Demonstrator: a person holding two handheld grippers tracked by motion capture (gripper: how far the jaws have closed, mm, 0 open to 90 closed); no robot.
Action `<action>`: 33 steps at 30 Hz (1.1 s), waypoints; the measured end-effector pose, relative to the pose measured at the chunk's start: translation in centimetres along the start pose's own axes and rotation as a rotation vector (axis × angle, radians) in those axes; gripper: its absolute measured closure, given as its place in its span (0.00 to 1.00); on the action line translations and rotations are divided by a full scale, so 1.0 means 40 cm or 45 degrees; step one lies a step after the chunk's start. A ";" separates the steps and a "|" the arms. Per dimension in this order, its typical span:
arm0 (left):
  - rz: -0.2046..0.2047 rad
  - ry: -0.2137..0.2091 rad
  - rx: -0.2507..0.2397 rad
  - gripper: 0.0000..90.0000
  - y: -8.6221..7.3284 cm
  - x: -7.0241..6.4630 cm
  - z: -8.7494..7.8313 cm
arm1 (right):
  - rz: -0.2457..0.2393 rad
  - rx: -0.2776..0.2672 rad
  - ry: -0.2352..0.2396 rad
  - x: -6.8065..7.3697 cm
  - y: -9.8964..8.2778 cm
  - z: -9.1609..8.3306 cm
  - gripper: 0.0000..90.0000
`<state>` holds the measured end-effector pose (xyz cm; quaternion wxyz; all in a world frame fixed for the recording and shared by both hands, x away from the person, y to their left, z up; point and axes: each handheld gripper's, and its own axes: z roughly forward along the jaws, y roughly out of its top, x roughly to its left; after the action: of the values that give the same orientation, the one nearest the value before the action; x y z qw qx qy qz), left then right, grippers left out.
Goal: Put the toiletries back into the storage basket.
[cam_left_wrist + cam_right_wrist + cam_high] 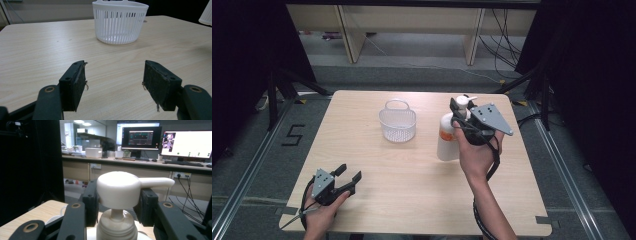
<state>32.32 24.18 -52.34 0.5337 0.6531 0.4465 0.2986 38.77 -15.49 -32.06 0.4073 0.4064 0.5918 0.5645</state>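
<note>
Our right gripper [460, 111] clamps the pump head [117, 190] of the white pump bottle [446, 141]. Our left gripper [113, 82] rests with jaws spread wide, holding nothing, the white slotted basket [119, 22] straight ahead of it.

So on the desk [412, 175] there's just one white slotted basket [397, 122] and one white pump bottle [449, 135], plus two tongs, left [349, 176] and right [460, 111].
</note>
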 end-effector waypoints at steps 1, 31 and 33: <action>0.002 -0.001 0.000 0.38 0.000 0.000 0.000 | 0.000 0.001 0.005 0.003 0.000 0.003 0.66; 0.004 -0.005 -0.002 0.37 0.000 0.000 -0.001 | 0.023 -0.013 0.053 0.060 0.016 0.059 0.66; 0.004 -0.005 -0.003 0.37 0.000 0.000 -0.001 | 0.021 -0.017 0.058 0.065 0.018 0.064 0.66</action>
<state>32.29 24.18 -52.34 0.5348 0.6540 0.4440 0.2986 40.32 -12.17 -31.50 0.3918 0.3957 0.5937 0.5809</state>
